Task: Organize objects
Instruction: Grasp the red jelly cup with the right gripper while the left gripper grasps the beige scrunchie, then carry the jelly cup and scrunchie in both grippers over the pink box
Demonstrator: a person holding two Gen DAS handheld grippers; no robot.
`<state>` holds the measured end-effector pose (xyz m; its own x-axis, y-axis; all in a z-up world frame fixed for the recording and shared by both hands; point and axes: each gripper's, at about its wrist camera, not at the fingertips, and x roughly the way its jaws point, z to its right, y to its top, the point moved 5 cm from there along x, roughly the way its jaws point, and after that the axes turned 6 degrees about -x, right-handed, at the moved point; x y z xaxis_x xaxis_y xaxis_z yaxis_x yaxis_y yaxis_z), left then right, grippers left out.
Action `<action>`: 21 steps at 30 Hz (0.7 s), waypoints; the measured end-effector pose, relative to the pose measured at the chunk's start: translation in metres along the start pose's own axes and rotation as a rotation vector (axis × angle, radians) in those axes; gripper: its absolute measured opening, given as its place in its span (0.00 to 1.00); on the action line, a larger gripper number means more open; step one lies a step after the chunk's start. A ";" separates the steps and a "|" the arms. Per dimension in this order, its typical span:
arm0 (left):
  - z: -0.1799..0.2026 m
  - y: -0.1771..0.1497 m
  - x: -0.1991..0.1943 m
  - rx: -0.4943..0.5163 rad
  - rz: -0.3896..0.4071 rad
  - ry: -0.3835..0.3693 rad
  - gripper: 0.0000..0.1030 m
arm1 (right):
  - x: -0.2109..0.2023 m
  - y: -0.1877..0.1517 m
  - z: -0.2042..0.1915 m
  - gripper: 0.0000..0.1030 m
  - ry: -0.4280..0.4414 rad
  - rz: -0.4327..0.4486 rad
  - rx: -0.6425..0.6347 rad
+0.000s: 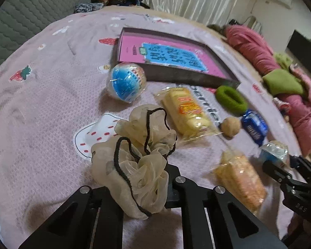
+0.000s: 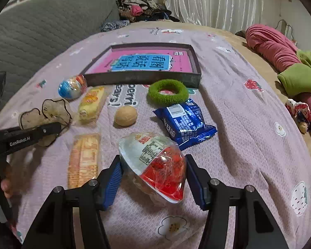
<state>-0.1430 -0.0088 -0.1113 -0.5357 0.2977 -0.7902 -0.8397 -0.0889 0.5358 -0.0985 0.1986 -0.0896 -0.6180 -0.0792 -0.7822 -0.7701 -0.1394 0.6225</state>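
My left gripper [image 1: 139, 186] is shut on a beige scrunchie with black trim [image 1: 139, 151] and holds it above the bed; it also shows in the right wrist view [image 2: 45, 112]. My right gripper [image 2: 153, 178] is shut on a red-and-white wrapped toy egg [image 2: 155, 161], also seen in the left wrist view [image 1: 274, 152]. A shallow dark box with a pink and blue bottom [image 2: 143, 63] [image 1: 172, 56] lies further back. In front of it are a blue toy egg [image 1: 125, 82], a yellow snack pack [image 1: 186, 112], a green hair ring [image 2: 168, 92], a walnut [image 2: 125, 115], a blue snack packet [image 2: 186, 122] and an orange cracker pack [image 2: 84, 159].
The pink bedspread [image 2: 238, 124] covers the bed. Pink and green bedding [image 2: 284, 56] is heaped at the right edge. A grey headboard [image 2: 41, 29] and a pile of clothes [image 2: 141, 8] are at the far side. A small doll [image 2: 299, 114] lies at the right.
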 end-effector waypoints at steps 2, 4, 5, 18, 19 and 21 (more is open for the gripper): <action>0.001 -0.003 -0.003 -0.015 -0.006 -0.017 0.11 | -0.005 0.000 0.001 0.57 0.011 0.014 0.013; 0.002 -0.006 -0.007 -0.021 -0.001 -0.024 0.11 | -0.010 0.001 0.002 0.57 0.018 0.023 0.020; 0.002 -0.008 -0.010 -0.024 0.004 -0.020 0.11 | -0.011 0.001 0.002 0.57 0.020 0.025 0.022; 0.012 -0.011 -0.063 0.000 0.099 0.018 0.11 | -0.041 0.009 0.002 0.57 0.039 0.084 0.039; 0.013 -0.011 -0.067 0.004 0.105 0.021 0.11 | -0.043 0.010 0.002 0.57 0.041 0.089 0.038; 0.014 -0.011 -0.072 0.009 0.113 0.025 0.11 | -0.048 0.012 0.000 0.57 0.040 0.098 0.032</action>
<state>-0.0939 -0.0157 -0.0556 -0.6293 0.2624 -0.7315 -0.7728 -0.1118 0.6247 -0.0785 0.2004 -0.0445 -0.6842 -0.1308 -0.7175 -0.7114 -0.0971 0.6961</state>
